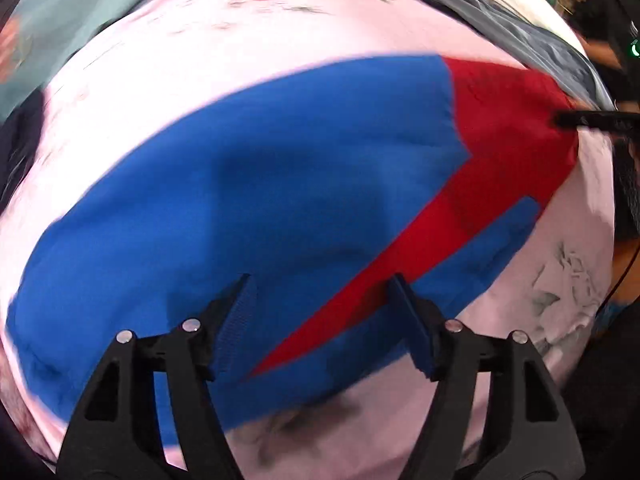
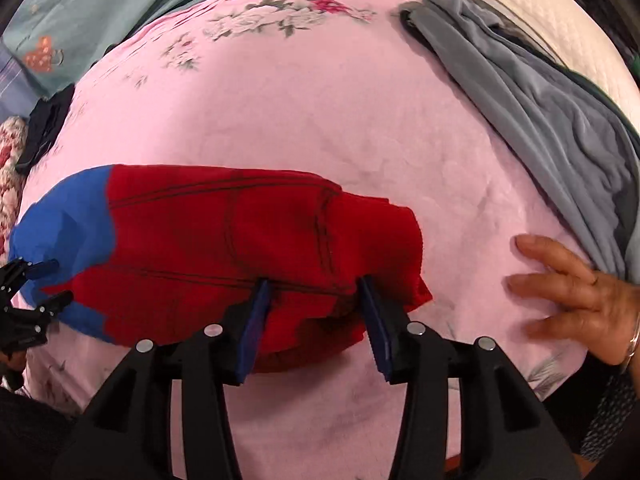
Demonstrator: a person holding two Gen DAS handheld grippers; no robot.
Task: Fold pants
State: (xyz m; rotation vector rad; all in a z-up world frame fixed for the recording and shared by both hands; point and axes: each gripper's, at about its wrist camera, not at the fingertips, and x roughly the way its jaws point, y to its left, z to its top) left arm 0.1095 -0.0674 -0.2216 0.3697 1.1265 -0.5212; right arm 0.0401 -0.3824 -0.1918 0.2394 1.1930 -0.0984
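The right gripper (image 2: pixel 314 312) is hanging with its jaws apart over the red end of the pants (image 2: pixel 224 248), nothing pinched, and the left gripper (image 1: pixel 322 316) is hovering unclosed and empty above the blue part. The red-and-blue pants are lying folded and flat on the pink floral bed (image 2: pixel 320 128). Farther off, a grey garment (image 2: pixel 532 112) is lying crumpled along the bed's edge.

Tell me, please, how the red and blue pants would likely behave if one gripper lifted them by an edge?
The pants look soft and wrinkled, so they would probably droop. Being folded in layers, they may well fall open. They seem light, and could slide on the pink sheet.
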